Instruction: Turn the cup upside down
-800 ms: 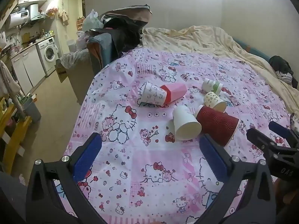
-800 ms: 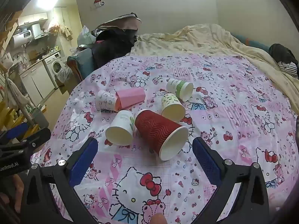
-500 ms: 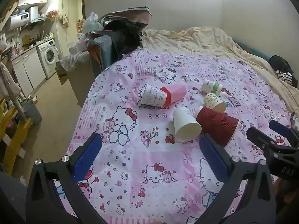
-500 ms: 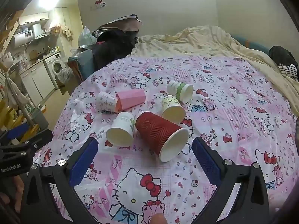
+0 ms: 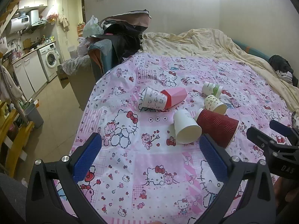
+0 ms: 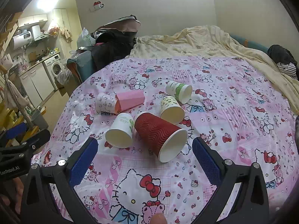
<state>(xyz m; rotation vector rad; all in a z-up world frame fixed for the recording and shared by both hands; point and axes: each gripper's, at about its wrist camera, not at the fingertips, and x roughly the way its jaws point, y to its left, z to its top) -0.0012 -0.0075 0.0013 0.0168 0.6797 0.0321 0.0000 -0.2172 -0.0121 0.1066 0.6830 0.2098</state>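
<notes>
Several paper cups lie on their sides on a pink Hello Kitty sheet [image 5: 130,168]. A red ribbed cup [image 6: 158,136] lies nearest my right gripper [image 6: 144,160], which is open and empty just short of it. A white cup [image 6: 120,130] lies to its left. A pink cup [image 6: 130,99], a patterned cup [image 6: 105,103], a dotted cup [image 6: 172,108] and a green-banded cup [image 6: 178,91] lie behind. My left gripper [image 5: 149,155] is open and empty, short of the white cup [image 5: 186,127] and red cup [image 5: 217,127].
A cream blanket [image 5: 205,44] covers the far side of the bed. Dark bags and clothes [image 5: 121,29] pile at the back left. The bed edge drops to the floor at left, with a washing machine [image 5: 49,60] and cabinets beyond. Dark clothing [image 6: 282,61] lies far right.
Both views have shifted only slightly. The cups have not moved and both grippers stay open.
</notes>
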